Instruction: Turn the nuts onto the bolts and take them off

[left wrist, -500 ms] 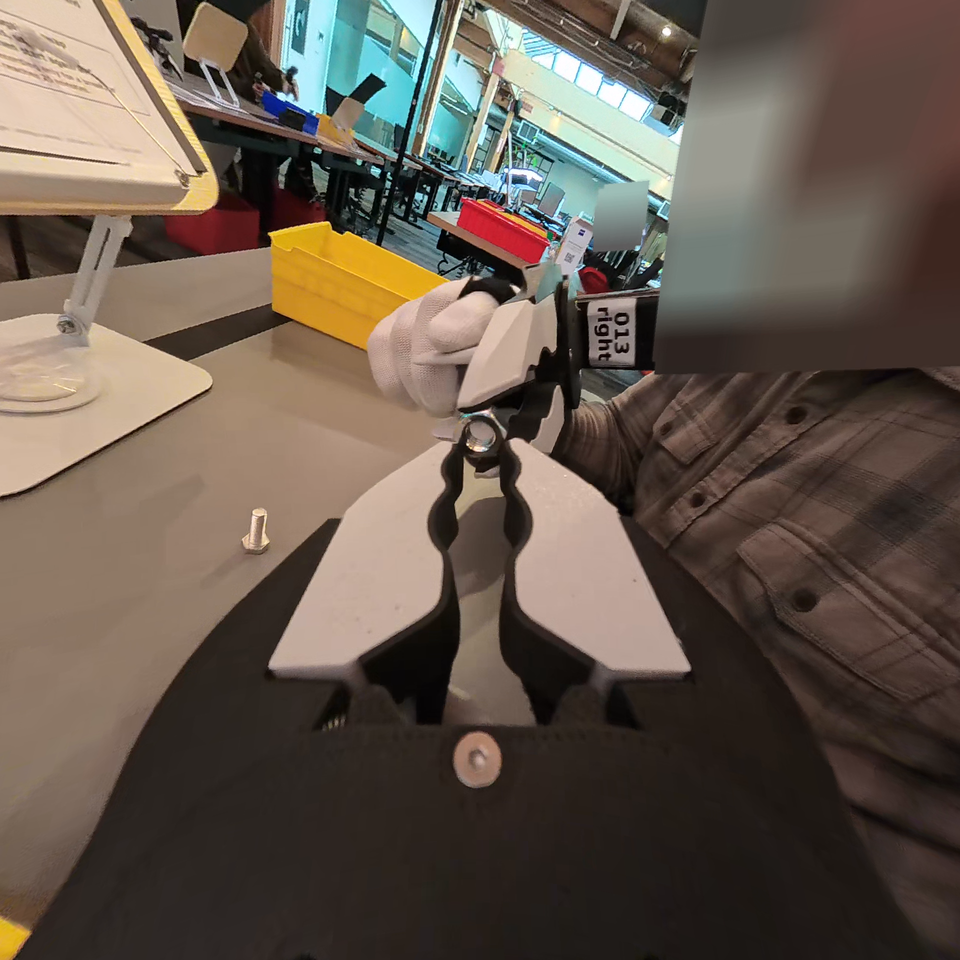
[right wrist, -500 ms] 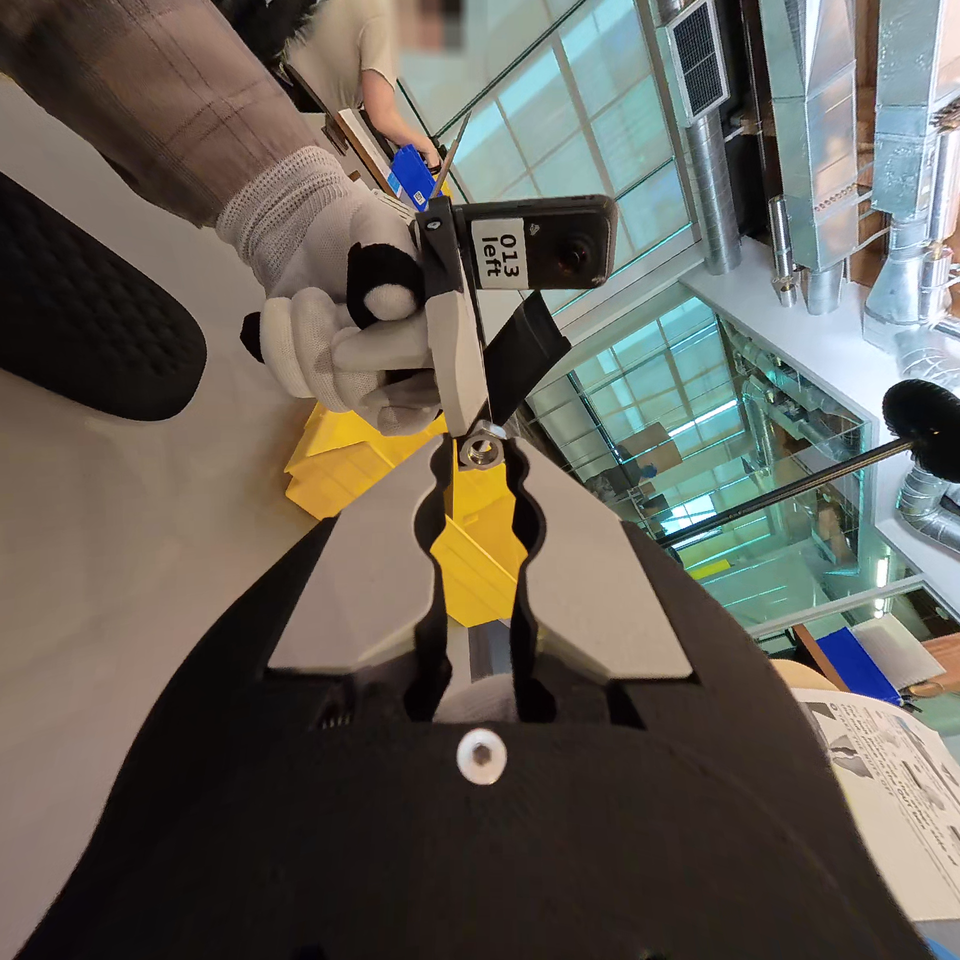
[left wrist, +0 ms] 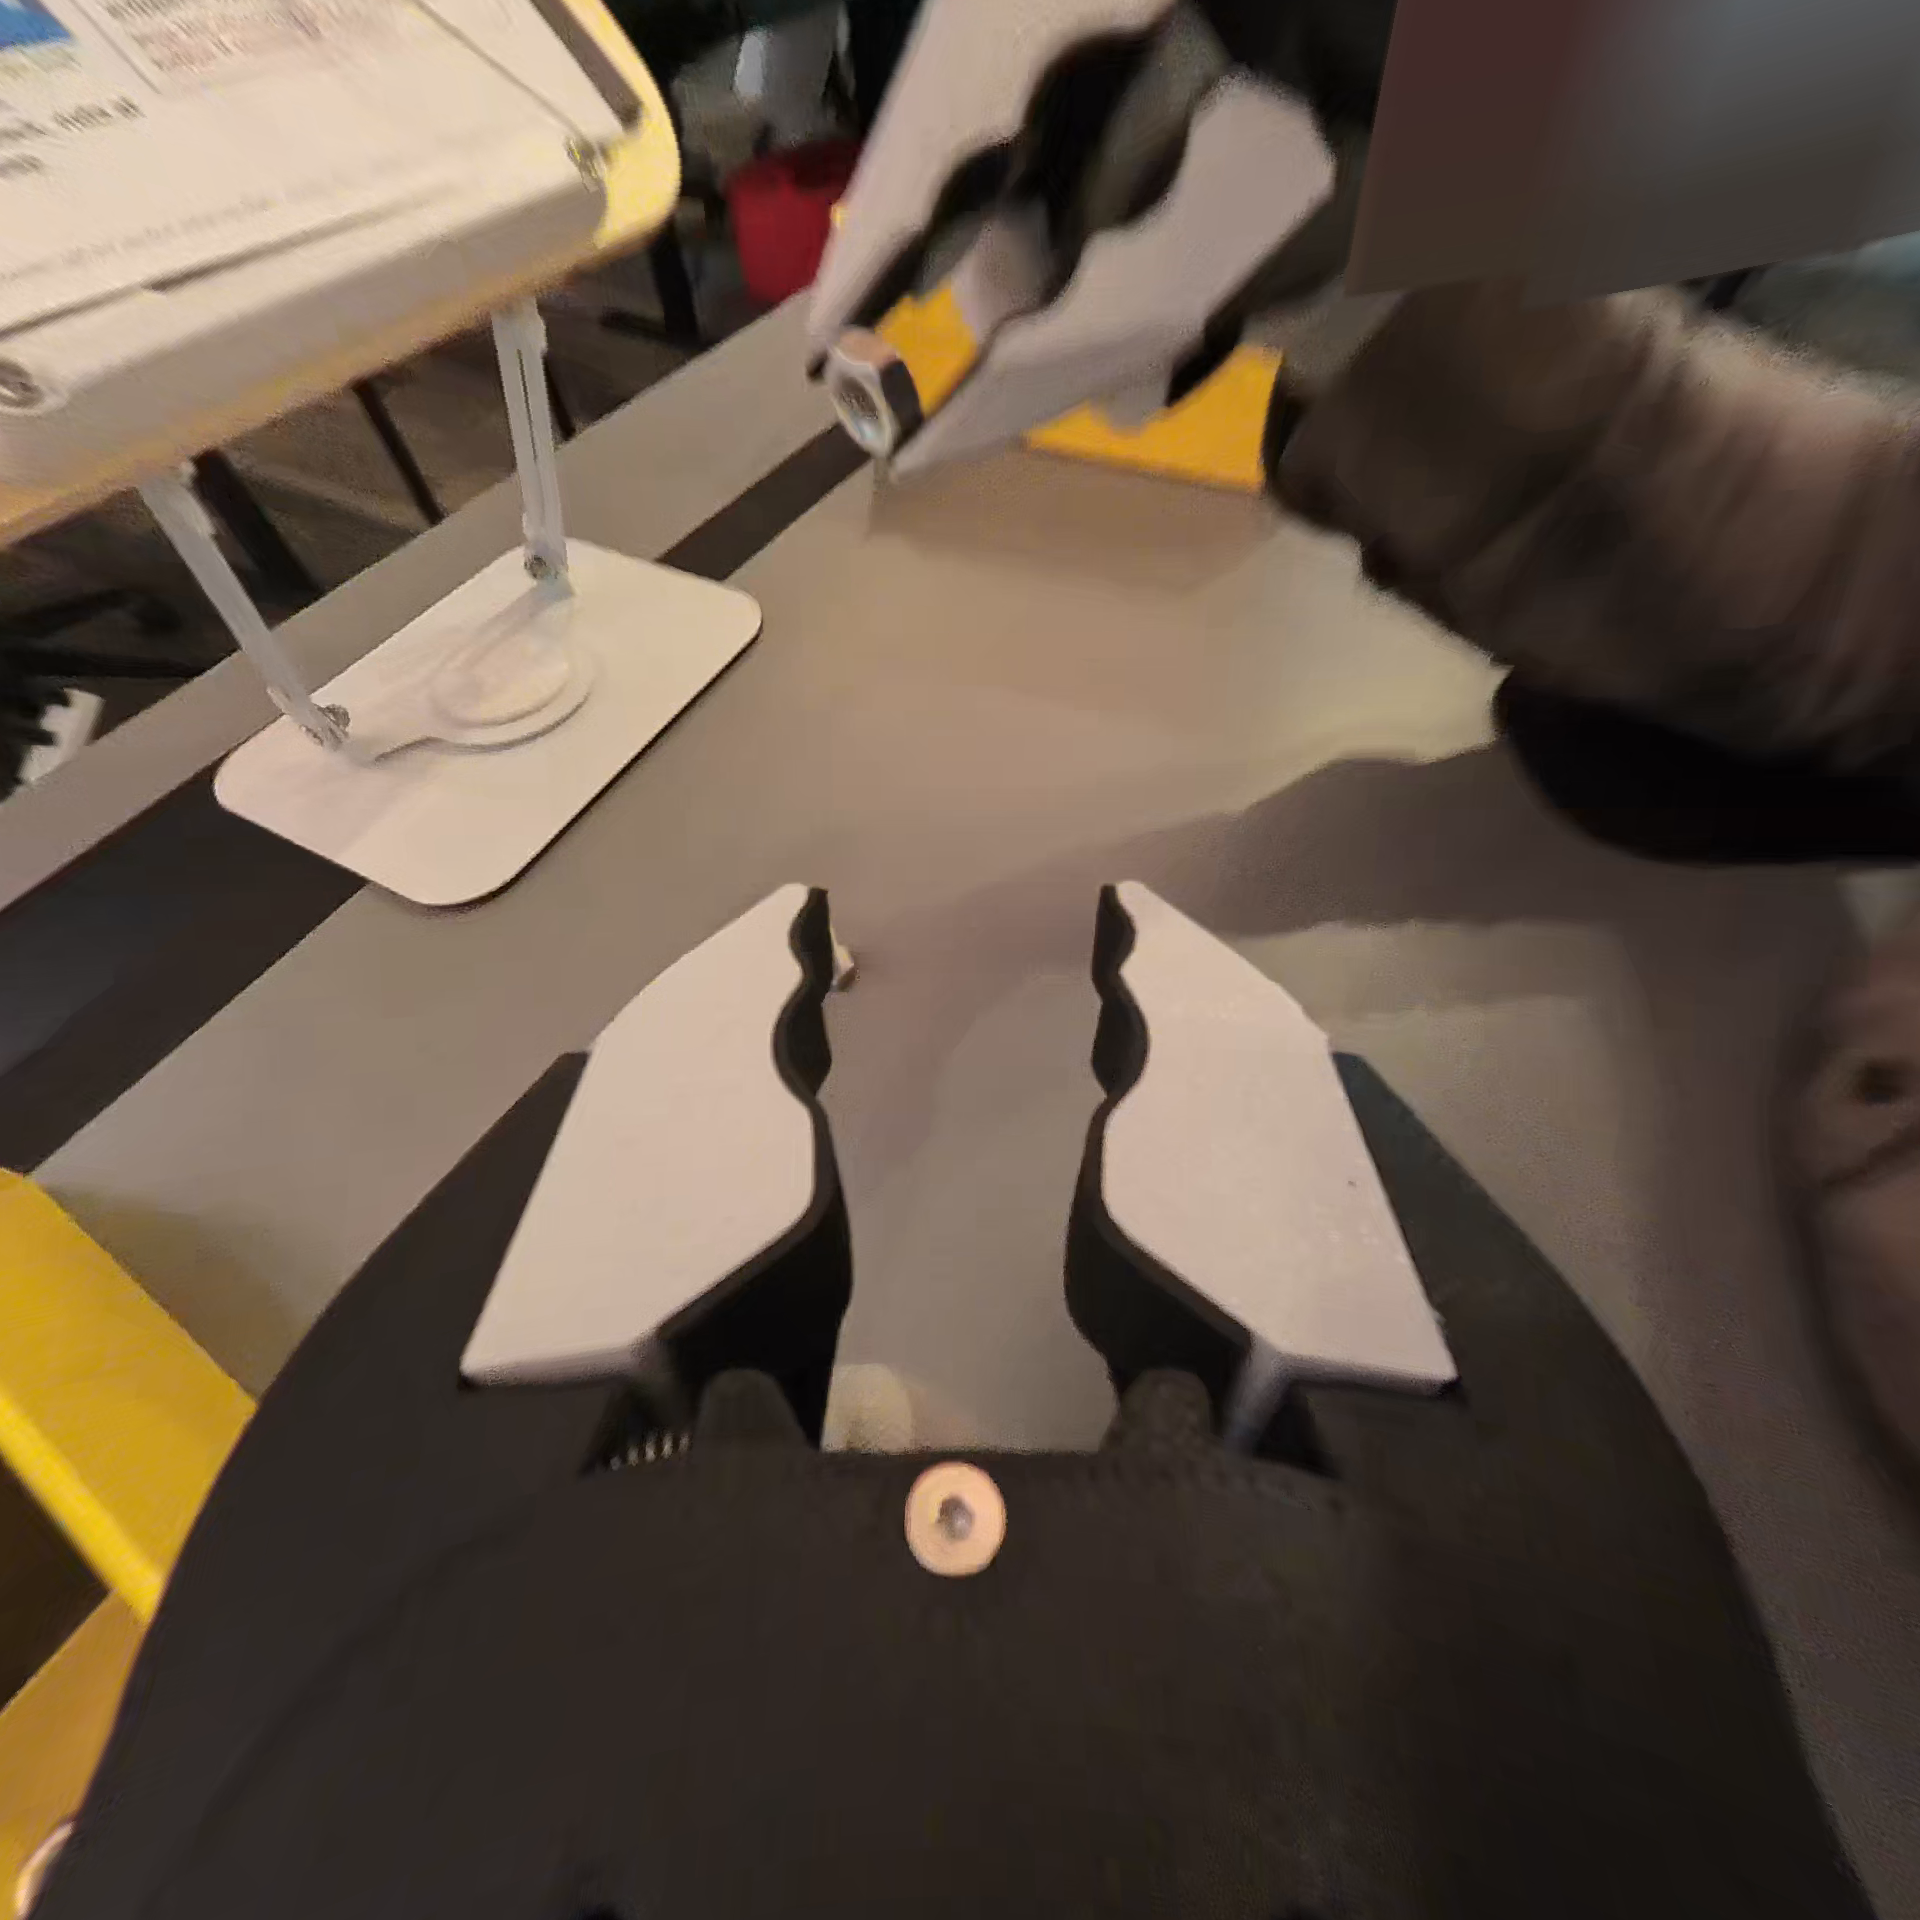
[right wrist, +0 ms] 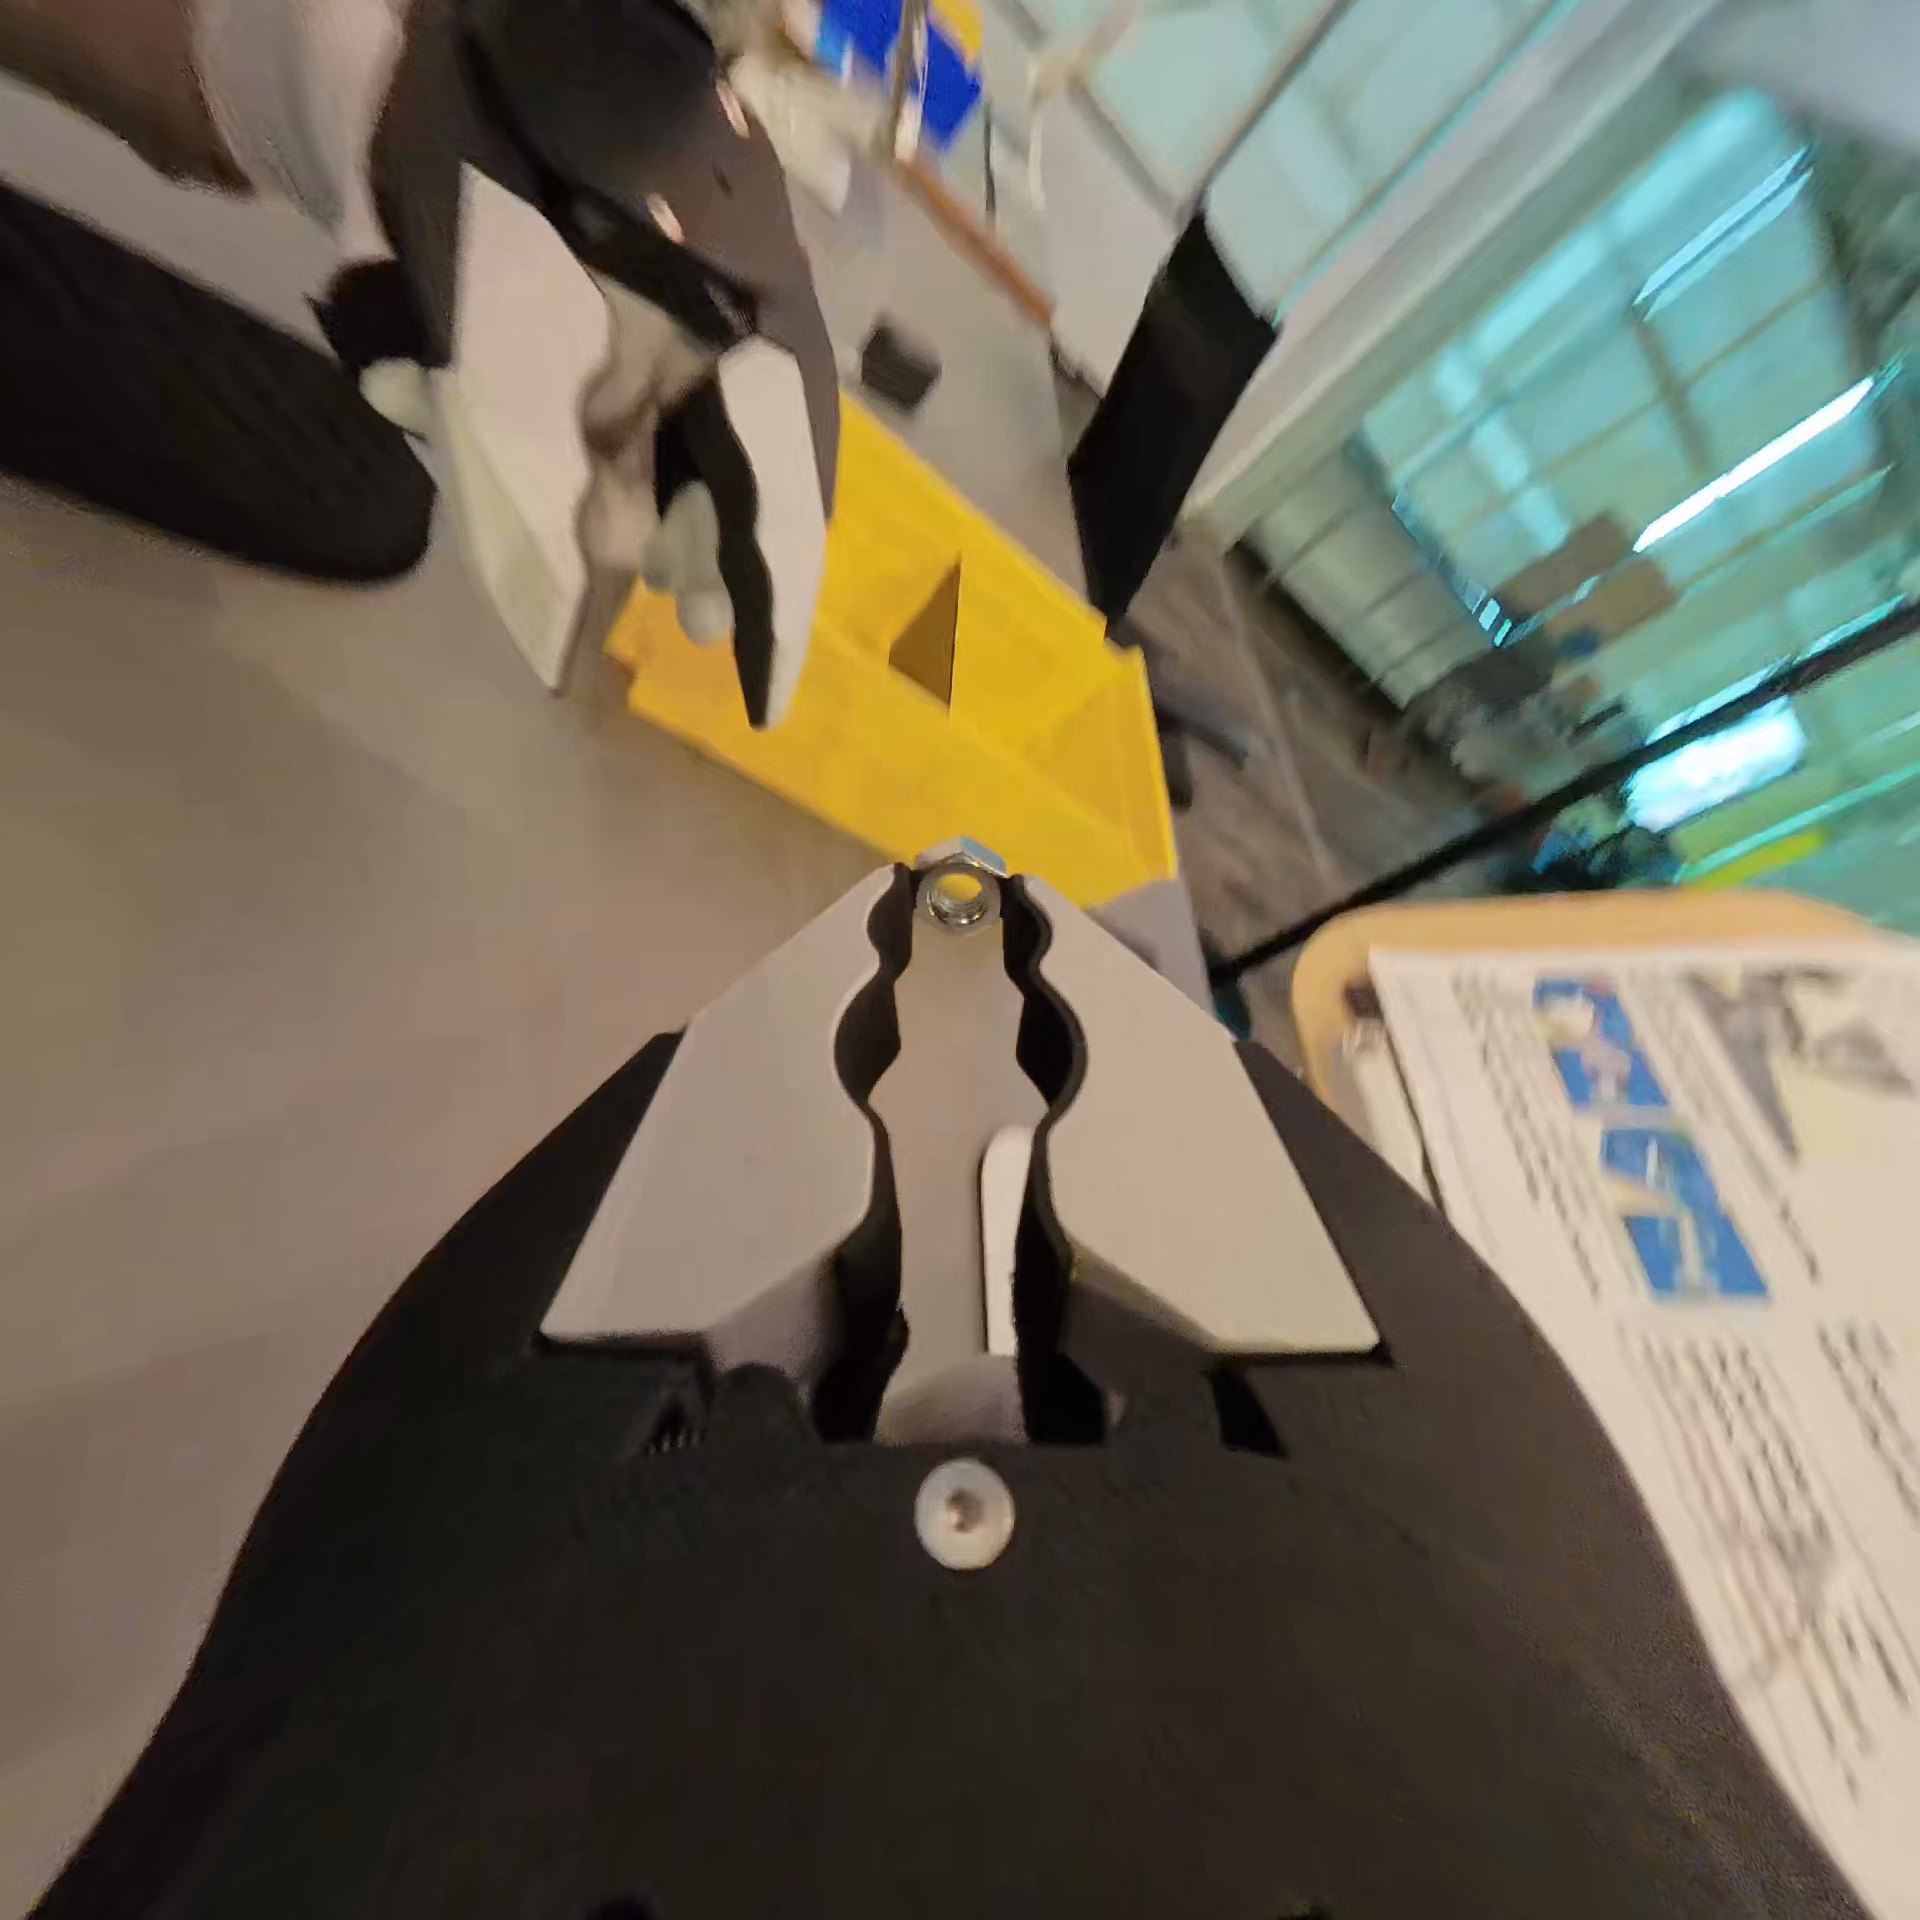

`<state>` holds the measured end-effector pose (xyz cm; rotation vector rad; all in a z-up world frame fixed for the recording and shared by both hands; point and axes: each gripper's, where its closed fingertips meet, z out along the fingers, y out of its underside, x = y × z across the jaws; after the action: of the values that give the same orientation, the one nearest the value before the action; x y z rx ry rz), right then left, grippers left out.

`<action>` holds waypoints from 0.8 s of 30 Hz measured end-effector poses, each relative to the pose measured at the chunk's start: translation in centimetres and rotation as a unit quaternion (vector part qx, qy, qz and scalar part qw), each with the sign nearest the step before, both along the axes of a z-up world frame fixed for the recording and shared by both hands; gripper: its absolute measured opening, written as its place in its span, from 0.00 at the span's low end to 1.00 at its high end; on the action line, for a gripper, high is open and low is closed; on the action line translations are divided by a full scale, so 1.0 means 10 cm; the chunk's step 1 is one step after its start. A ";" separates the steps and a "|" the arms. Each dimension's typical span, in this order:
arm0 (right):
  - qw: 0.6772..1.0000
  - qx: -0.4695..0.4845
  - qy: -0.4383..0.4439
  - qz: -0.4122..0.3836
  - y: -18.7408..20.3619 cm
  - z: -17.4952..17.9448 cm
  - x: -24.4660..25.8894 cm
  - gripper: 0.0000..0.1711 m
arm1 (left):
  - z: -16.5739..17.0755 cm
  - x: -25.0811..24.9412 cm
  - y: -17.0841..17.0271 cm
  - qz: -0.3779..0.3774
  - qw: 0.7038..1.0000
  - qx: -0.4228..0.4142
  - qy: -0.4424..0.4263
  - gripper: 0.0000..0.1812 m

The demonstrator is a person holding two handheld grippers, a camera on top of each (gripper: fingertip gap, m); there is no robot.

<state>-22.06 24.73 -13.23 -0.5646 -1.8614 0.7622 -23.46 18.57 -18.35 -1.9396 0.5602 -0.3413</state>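
Right wrist view: the right gripper [right wrist: 958, 902] is seen clamped on a hex nut [right wrist: 958, 906] at its fingertips, the bore facing back toward the camera, so the thread axis is judged to run along the fingers, presumably kept clear for a bolt. Beyond the nut, the left gripper [right wrist: 769, 582] is held spread and empty before a yellow bin [right wrist: 935, 727]. In the left view, a small bolt-like piece [left wrist: 844, 961] is glimpsed, blurred, below the nut.
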 end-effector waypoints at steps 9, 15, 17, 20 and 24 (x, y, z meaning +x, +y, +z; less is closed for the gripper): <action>0.923 -0.027 -0.379 -0.063 0.54 -1.40 0.65 0.09 | -0.94 0.00 0.58 0.045 0.990 -0.078 0.112 0.29; 0.863 -0.041 -0.500 -0.057 0.42 -1.97 0.77 0.09 | -1.04 -0.08 0.62 0.055 0.986 -0.090 0.132 0.29; 0.858 -0.043 -0.508 -0.057 0.40 -1.97 0.78 0.09 | -1.04 -0.08 0.60 0.054 0.986 -0.089 0.128 0.29; 0.857 -0.043 -0.510 -0.060 0.39 -1.98 0.78 0.09 | -1.05 -0.10 0.57 0.058 0.987 -0.090 0.119 0.29; 0.857 -0.045 -0.509 -0.058 0.37 -1.97 0.77 0.13 | -1.06 -0.13 0.53 0.062 0.987 -0.090 0.118 0.29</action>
<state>-14.37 28.38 -32.92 -1.3070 -2.7135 0.4788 -24.75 23.91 -28.96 -2.1955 0.5744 -0.0848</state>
